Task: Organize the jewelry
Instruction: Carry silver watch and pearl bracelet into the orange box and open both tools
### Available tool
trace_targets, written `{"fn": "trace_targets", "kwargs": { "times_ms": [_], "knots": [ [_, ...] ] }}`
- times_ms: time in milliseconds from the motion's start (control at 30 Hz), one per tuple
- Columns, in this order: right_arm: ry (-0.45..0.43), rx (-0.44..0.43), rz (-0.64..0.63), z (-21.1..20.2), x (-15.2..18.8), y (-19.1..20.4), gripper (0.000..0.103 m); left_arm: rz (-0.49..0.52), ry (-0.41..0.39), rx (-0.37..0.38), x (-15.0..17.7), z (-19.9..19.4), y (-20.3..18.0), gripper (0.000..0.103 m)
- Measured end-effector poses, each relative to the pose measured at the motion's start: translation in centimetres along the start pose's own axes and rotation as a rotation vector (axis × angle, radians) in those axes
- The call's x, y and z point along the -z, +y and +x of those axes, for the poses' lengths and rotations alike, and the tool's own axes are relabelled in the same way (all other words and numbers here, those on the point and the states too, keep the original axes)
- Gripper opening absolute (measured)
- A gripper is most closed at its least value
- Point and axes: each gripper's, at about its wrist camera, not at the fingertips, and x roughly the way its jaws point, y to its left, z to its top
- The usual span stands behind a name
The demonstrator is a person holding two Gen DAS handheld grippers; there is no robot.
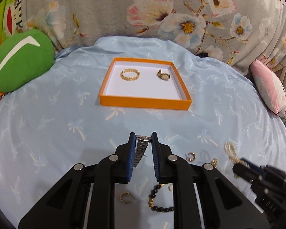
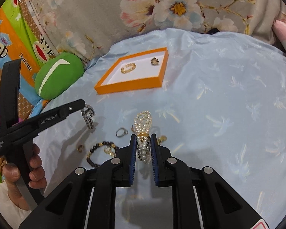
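Left claw [image 1: 143, 139] clamped on silver watch band [image 1: 141, 148], right claw [image 2: 143, 139] clamped on pearl bracelet [image 2: 143, 126]; risk of dangling strands snagging orange tray [image 1: 145, 102] rim.

Home bedroom — floral bedding [image 1: 97, 9], green plush cushion [image 1: 21, 61], cartoon-print sheet [image 2: 15, 38], pale-blue cloth [image 1: 47, 118].

An orange tray [image 1: 145, 102] with a white floor is lying far on the blue cloth, holding a gold bracelet [image 1: 129, 74] at its left and a gold watch [image 1: 163, 75] at its right. A silver watch band [image 1: 141, 148] is hanging pinched between blue pads, and a pearl bracelet [image 2: 143, 131] likewise. Near them, a black-and-gold bead bracelet [image 2: 99, 152], a silver ring [image 2: 121, 132] and gold hoop earrings [image 1: 191, 156] are lying loose on the cloth.
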Motion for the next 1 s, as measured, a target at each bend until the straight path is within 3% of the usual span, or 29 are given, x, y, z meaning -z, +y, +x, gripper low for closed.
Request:
{"fn": "trace_targets", "kwargs": {
  "times_ms": [300, 533, 833, 933, 1000],
  "knots": [
    [-0.046, -0.012, -0.045, 5.2, -9.3, 1.2, 0.014, 0.061, -0.114, -0.038, -7.8, 1.3, -0.1, 0.016],
    [-0.008, 0.021, -0.038, 12.2, -13.1, 0.6, 0.014, 0.043, -0.122, -0.054, -12.9, 7.0, 0.8, 0.016],
    [0.076, 0.049, -0.032, 18.9, -13.4, -0.7, 0.014, 0.003, 0.002, -0.057, -12.1, 15.4, 2.1, 0.016],
    [0.090, 0.042, -0.033, 19.7, -13.1, -1.0, 0.016, 0.006, 0.003, -0.074, -11.4, 16.5, 2.1, 0.016],
    [0.076, 0.044, -0.036, 19.4, -13.1, -1.0, 0.023, 0.001, -0.007, -0.082, -11.1, 16.5, 2.3, 0.024]
  ]
}}
